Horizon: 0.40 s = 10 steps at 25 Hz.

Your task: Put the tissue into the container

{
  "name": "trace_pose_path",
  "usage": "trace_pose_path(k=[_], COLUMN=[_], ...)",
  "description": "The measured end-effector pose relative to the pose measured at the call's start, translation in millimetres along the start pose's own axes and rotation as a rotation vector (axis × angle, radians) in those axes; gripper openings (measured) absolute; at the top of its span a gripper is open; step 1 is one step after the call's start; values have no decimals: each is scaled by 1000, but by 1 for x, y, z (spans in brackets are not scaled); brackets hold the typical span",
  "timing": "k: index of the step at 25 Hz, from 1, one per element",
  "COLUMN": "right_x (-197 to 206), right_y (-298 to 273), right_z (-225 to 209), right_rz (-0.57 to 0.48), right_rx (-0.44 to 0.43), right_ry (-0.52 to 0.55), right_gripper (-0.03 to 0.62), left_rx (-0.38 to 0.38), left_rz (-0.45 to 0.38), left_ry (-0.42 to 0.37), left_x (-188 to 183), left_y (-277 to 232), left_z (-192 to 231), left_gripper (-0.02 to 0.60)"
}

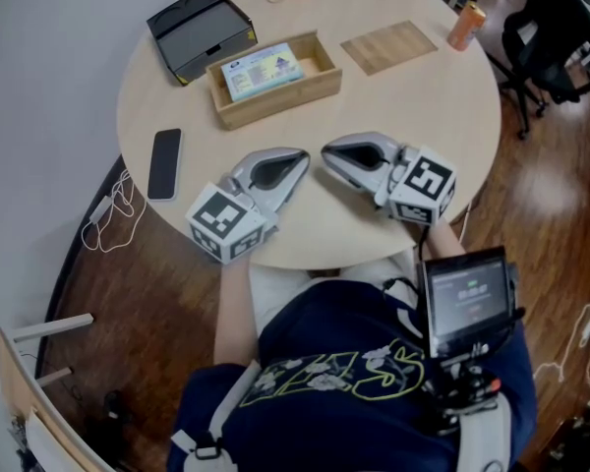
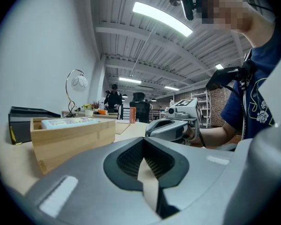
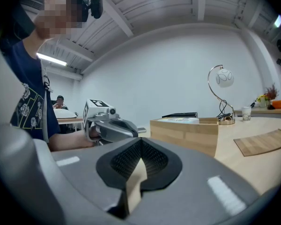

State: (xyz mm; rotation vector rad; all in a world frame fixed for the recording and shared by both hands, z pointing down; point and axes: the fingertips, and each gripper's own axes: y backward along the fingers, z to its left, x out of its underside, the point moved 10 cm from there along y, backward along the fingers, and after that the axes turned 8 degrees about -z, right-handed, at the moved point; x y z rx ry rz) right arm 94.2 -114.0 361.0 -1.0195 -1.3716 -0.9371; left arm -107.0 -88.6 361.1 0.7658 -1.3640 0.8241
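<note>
Wooden container (image 1: 275,104) already holds the tissue pack (image 1: 263,71); my left gripper (image 1: 295,161) and right gripper (image 1: 332,155), both clenched empty, could shove it if I lunge.

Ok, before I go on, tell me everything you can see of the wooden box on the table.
The wooden box is a shallow, open-topped rectangular tray of pale wood with thick walls. It sits flat on the round table, slightly angled. A light-blue tissue pack lies flat inside, toward its left end in the head view; the right end is bare. A black case stands close behind its left end; contact unclear.
</note>
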Motion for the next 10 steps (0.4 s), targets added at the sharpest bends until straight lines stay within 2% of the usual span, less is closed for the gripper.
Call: trace_pose_path(k=[10], right_x=[0], right_y=[3], right_z=[4], right_rz=[-14], right_rx=[-2], right_ry=[0], right_gripper=[2], left_rx=[-3], left_rz=[23], left_ry=[-3], left_x=[-5], left_y=[1], left_z=[-5], left_gripper=[2])
